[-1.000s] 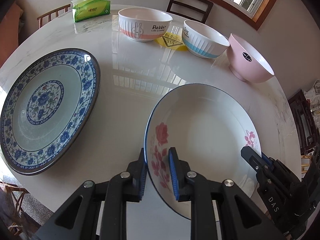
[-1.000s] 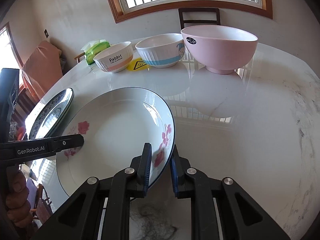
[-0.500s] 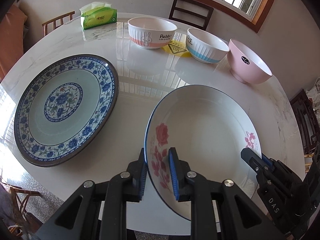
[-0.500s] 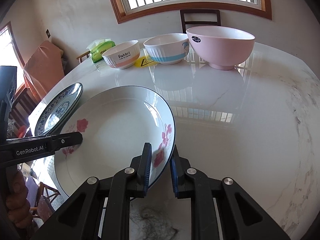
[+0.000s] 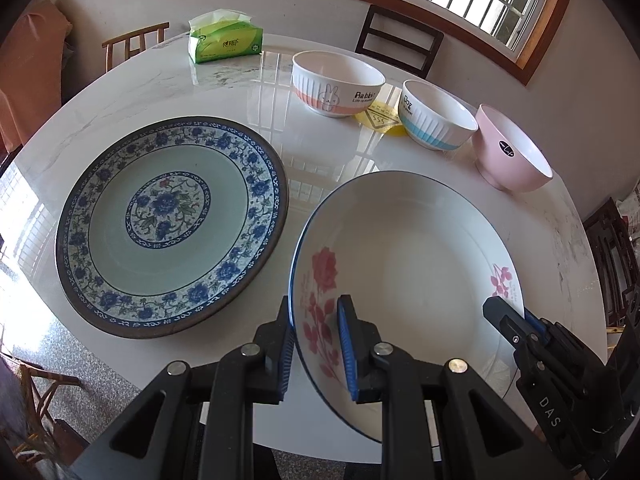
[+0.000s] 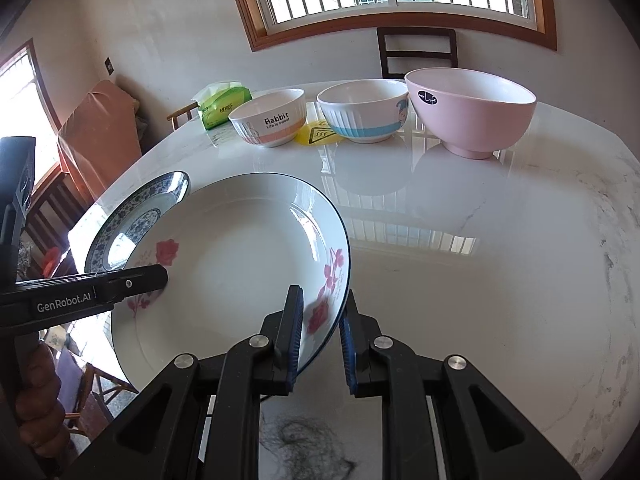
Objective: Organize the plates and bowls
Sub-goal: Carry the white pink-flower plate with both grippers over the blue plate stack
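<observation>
A white plate with red flowers (image 5: 408, 264) (image 6: 240, 256) hangs above the marble table, held by both grippers. My left gripper (image 5: 314, 344) is shut on its left rim, and my right gripper (image 6: 320, 340) is shut on its right rim. In the left wrist view the right gripper (image 5: 520, 320) shows at the plate's lower right. To the left lies a large blue-patterned plate (image 5: 172, 224) (image 6: 136, 216), flat on the table. Three bowls stand at the back: a rabbit bowl (image 5: 338, 82) (image 6: 270, 118), a blue-striped bowl (image 5: 438, 120) (image 6: 364, 110) and a pink bowl (image 5: 512, 150) (image 6: 472, 110).
A green tissue pack (image 5: 224, 42) (image 6: 224, 106) sits at the table's far left edge. A yellow sticker (image 5: 382, 118) lies between two bowls. Chairs (image 5: 400, 42) stand around the round table (image 6: 480, 260). A hand (image 6: 36, 400) grips the left tool.
Both grippers have risen and drawn back with the flowered plate. The blue plate and the bowls now sit farther into view.
</observation>
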The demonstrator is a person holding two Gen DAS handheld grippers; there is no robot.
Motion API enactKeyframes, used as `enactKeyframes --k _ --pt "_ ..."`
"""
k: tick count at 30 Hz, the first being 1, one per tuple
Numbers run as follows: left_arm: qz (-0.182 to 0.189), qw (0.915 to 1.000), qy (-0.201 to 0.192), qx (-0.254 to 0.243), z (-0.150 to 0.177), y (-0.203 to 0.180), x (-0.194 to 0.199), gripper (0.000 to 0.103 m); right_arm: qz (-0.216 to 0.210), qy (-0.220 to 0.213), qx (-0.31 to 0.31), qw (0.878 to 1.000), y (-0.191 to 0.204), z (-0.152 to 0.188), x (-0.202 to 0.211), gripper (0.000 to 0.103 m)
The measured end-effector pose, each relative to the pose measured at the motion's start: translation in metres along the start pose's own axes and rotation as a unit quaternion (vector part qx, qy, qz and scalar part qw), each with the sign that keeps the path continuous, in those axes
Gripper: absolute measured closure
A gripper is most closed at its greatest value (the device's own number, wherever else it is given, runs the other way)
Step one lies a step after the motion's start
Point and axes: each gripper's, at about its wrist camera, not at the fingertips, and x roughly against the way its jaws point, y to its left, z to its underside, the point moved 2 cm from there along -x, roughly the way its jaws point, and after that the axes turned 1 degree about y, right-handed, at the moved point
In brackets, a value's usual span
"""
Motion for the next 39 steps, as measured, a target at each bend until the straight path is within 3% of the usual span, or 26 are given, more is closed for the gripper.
enactKeyframes --k 39 --pt "-0.034 0.9933 -0.018 0.109 -0.01 0.115 0.026 0.08 -0.059 0.016 0.084 0.995 0.107 -0.036 -0.037 0.086"
